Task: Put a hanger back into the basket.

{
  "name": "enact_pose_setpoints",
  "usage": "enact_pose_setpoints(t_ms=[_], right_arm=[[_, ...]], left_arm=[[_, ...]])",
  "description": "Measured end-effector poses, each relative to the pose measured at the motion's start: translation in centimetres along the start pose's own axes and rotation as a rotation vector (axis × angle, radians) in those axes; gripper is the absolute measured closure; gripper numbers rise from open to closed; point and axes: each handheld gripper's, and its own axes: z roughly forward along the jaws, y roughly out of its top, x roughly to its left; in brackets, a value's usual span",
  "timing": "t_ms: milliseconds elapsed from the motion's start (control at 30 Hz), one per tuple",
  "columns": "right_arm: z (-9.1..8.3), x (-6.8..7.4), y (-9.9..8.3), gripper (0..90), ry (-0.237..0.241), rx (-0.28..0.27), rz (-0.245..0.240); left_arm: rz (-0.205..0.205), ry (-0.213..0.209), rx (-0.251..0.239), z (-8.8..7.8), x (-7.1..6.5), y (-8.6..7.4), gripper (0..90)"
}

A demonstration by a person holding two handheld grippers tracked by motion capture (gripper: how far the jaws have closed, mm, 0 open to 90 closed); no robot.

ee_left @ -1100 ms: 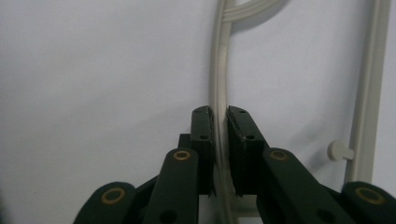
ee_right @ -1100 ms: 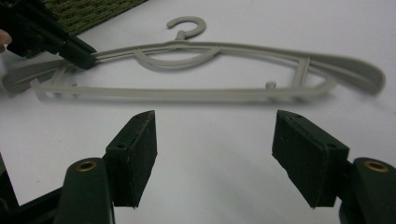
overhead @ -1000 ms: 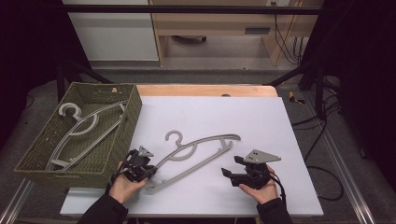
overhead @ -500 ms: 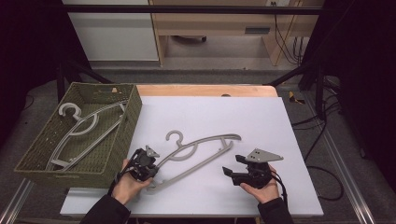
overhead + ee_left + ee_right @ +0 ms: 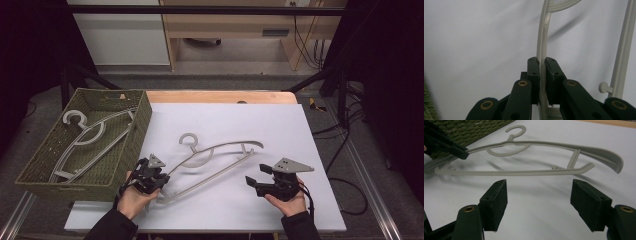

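At the far left sits a woven green basket (image 5: 35,162) with two pale hangers (image 5: 87,140) lying flat inside, hooks toward the far end; judging by that, it is where hangers are being collected. Just right of its near corner, the left gripper (image 5: 161,176) is clenched on the near-left end of a third hanger (image 5: 220,157), which rests on the white table (image 5: 280,125). In the left gripper view the pads (image 5: 533,72) press on either side of the hanger's thin upper arm (image 5: 543,42), a grip at the tip that probably lets the whole piece be swung toward the basket beside it. The hanger runs from that grip up and rightward across the middle of the table, hook (image 5: 189,140) toward the far side, its right end near the table's centre-right. Farther right, near the front edge, the right gripper (image 5: 254,183) hovers with its jaws released and nothing between them; in the right gripper view it faces the hanger's lower bar (image 5: 516,173), seemingly ready to steady the free end.
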Motion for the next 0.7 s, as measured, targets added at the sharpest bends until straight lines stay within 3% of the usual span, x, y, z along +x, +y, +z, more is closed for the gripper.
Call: enact_pose_setpoints(t_ms=[133, 200, 333, 700], right_arm=[[-0.4, -0.2, 0.1, 29.7, -0.001, -0.009, 0.001], [-0.6, -0.4, 0.1, 29.3, -0.009, -0.017, 0.003], [-1.0, -0.8, 0.1, 27.0, -0.02, -0.028, 0.014], [-2.9, -2.5, -0.1, 10.6, -0.08, -0.057, 0.045]], left_arm=[[0.0, 0.025, -0.033, -1.1, 0.0, 0.2, 82.5], [0.018, 0.047, -0.041, -1.7, 0.0, 0.4, 82.4], [0.023, 0.052, -0.07, -3.1, 0.0, 0.7, 82.4], [-0.002, 0.086, -0.177, -7.9, 1.2, 1.1, 82.4]])
